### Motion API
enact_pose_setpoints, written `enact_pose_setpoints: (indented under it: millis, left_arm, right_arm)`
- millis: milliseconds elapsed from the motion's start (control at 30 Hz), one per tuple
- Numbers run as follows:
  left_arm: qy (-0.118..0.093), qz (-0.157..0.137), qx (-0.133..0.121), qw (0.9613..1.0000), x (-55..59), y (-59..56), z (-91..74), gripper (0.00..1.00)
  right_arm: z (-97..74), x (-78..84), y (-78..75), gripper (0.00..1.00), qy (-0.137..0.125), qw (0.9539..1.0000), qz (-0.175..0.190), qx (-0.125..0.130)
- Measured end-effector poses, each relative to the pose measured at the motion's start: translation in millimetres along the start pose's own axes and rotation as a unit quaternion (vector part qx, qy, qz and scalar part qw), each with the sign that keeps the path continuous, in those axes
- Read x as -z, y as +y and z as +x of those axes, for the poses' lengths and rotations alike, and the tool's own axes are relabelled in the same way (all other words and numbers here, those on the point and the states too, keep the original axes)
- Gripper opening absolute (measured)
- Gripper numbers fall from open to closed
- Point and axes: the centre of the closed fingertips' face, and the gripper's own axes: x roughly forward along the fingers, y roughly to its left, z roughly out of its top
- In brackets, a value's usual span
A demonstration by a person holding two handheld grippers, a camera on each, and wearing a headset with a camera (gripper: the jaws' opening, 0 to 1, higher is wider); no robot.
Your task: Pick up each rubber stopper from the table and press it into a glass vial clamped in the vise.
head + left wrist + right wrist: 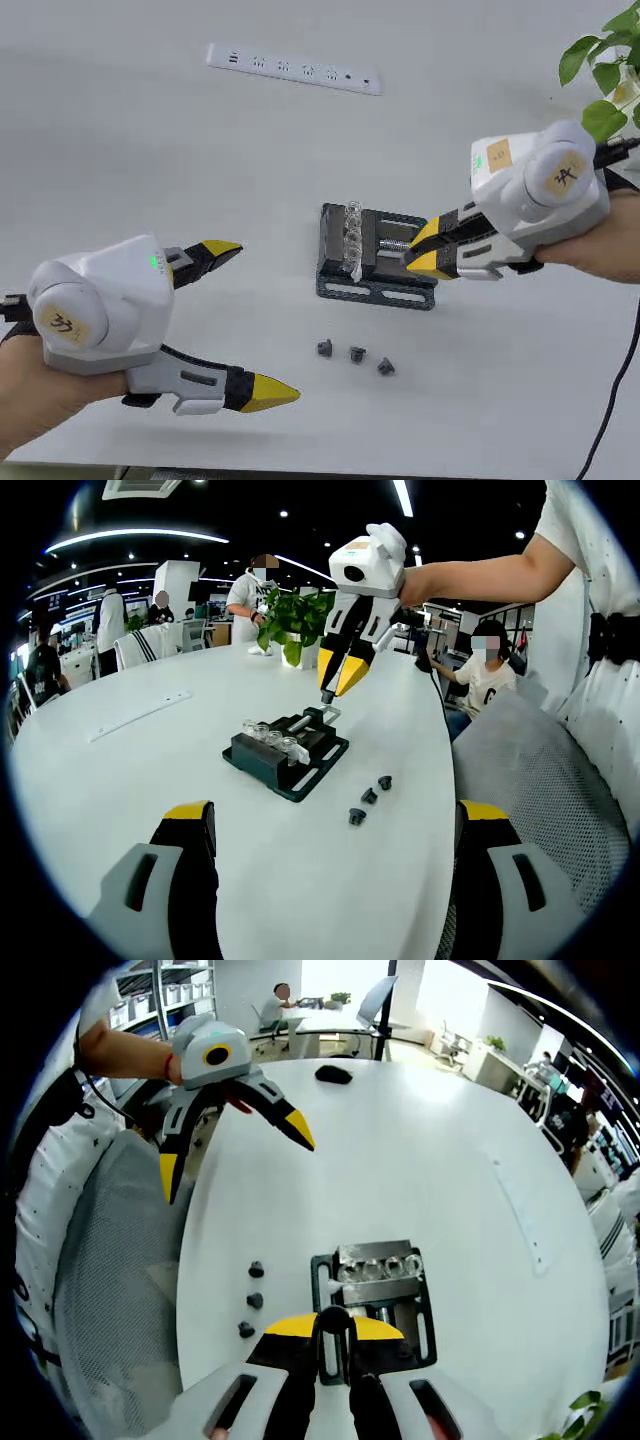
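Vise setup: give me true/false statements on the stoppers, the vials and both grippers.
1. Three dark rubber stoppers lie loose on the white table near the black metal vise. True.
2. The left gripper holds a stopper. False: its jaws are wide open and empty, away from the stoppers.
3. Clear glass vials stand in a row between the vise's jaws. True.
4. The right gripper hangs wide open over the stoppers. False: its jaws are closed at the vise's screw handle.
5. The white power strip touches the vise. False: it lies well apart, with bare table between.
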Motion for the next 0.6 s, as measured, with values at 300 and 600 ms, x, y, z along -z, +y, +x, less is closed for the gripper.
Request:
enact_pose_setpoints:
  millis: [300,600]
  left_arm:
    - [-0.002,-0.003,0.001,1.0000,1.0,1.2,1.4,0.99]
    - [-0.005,-0.006,0.001,1.0000,0.1,2.6,3.5,0.99]
  right_arm:
    - [1.6,-19.9,-33.8,0.07,0.003,0.9998,-0.015,0.008]
    - [16.1,-29.8,-55.4,0.06,0.007,0.9997,-0.025,0.002]
